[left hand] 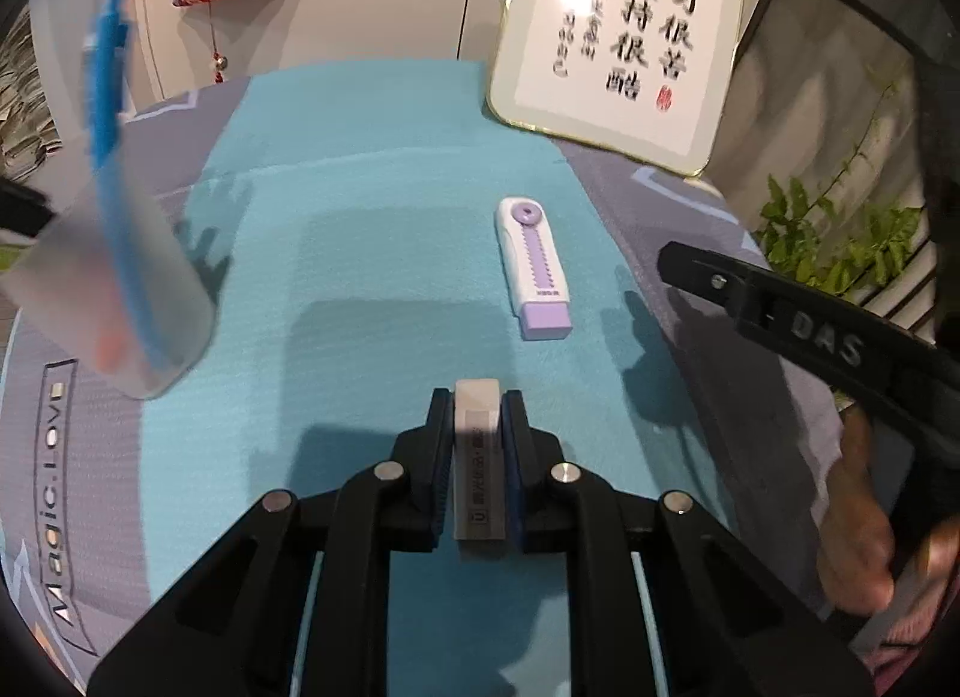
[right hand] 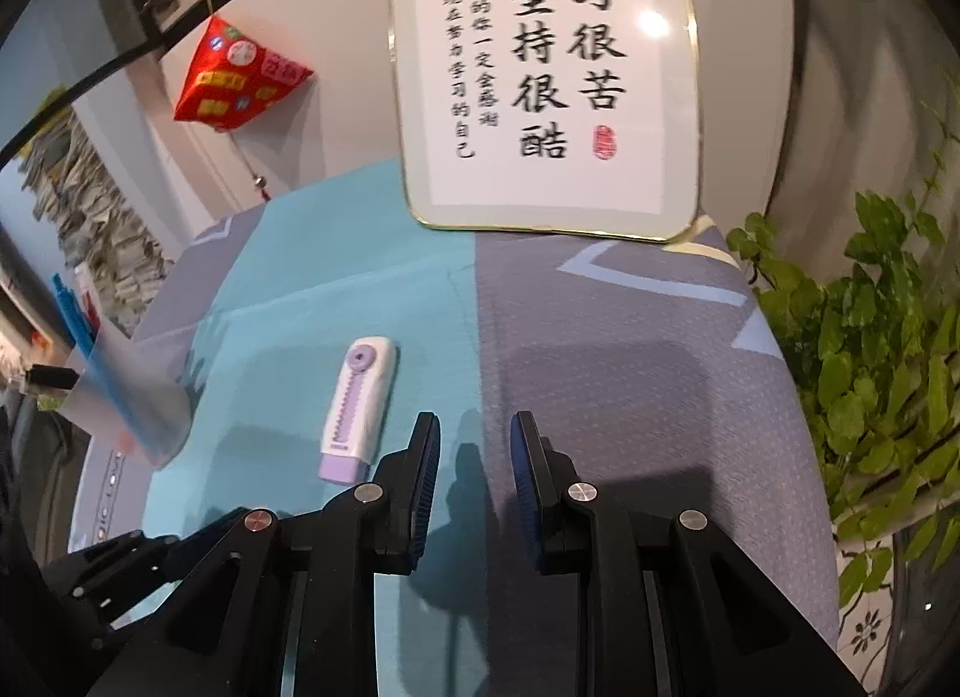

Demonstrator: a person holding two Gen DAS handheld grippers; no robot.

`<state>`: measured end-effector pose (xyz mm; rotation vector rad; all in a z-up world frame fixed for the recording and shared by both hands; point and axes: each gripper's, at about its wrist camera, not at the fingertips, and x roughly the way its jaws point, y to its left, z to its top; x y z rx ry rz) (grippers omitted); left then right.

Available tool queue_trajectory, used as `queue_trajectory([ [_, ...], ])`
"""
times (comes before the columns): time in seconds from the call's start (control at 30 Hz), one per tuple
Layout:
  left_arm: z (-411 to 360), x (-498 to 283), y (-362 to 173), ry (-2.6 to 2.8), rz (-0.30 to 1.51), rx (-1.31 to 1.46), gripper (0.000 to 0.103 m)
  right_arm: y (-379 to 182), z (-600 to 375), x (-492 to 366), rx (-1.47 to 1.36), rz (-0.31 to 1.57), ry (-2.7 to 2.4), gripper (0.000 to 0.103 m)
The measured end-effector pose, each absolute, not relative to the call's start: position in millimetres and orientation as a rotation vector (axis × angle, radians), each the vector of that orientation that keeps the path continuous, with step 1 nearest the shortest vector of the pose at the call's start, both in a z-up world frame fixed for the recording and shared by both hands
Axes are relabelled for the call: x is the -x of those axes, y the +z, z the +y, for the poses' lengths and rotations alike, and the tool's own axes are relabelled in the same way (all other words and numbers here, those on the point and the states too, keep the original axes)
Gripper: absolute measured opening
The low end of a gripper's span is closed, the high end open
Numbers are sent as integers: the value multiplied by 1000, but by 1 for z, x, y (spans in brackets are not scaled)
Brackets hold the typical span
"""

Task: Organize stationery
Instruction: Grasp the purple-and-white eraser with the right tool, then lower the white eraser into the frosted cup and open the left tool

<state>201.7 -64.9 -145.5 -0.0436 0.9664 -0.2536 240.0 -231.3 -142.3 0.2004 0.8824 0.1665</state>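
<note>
1. A blue mat [left hand: 372,253] lies on a grey cloth [right hand: 630,349] that covers the table.
2. A framed sign [right hand: 546,79] with black writing stands at the far end of the mat, against a white wall.
3. A red bag [right hand: 240,79] hangs on the wall, left of the sign. A green plant [right hand: 870,337] grows to the right of the sign.
4. A frosted cup [left hand: 114,289] with a blue pen [left hand: 108,97] inside stands on the mat's left edge, looking blurry.
5. The left gripper [left hand: 477,421] pinches a white eraser [left hand: 477,445] tight between its two fingers, above the mat's near part.
6. A purple and white push eraser [left hand: 534,268] lies flat on the mat, between the held eraser and the sign.
7. The right gripper [right hand: 474,445] has its fingers spread apart and holds nothing. The purple eraser lies just left of its left finger.
</note>
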Motion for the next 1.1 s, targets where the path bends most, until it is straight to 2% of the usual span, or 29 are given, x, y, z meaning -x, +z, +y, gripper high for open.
queue_trajectory([
  [0.13, -43, -184, -130, -259, 923, 67, 14, -139, -218, -255, -192, 932, 184, 25],
  [0.2, -35, -175, -124, -262, 903, 70, 14, -138, -208, -267, -181, 968, 188, 41],
  [0.23, -30, -169, -120, -258, 887, 67, 14, -139, -202, -273, -180, 980, 194, 42],
  [0.6, 22, -122, -79, -228, 721, 70, 14, -158, -162, -313, -135, 1067, 118, 42],
  [0.63, 26, -122, -76, -223, 707, 73, 14, -159, -159, -313, -119, 1053, 103, 40],
  [0.67, 30, -121, -72, -216, 693, 78, 14, -159, -157, -313, -103, 1038, 101, 28],
  [0.77, 44, -120, -58, -194, 649, 98, 14, -158, -153, -310, -88, 1030, 105, 27],
  [1.1, 74, -151, -16, -147, 522, 131, 14, -95, -162, -242, -101, 840, 224, 26],
])
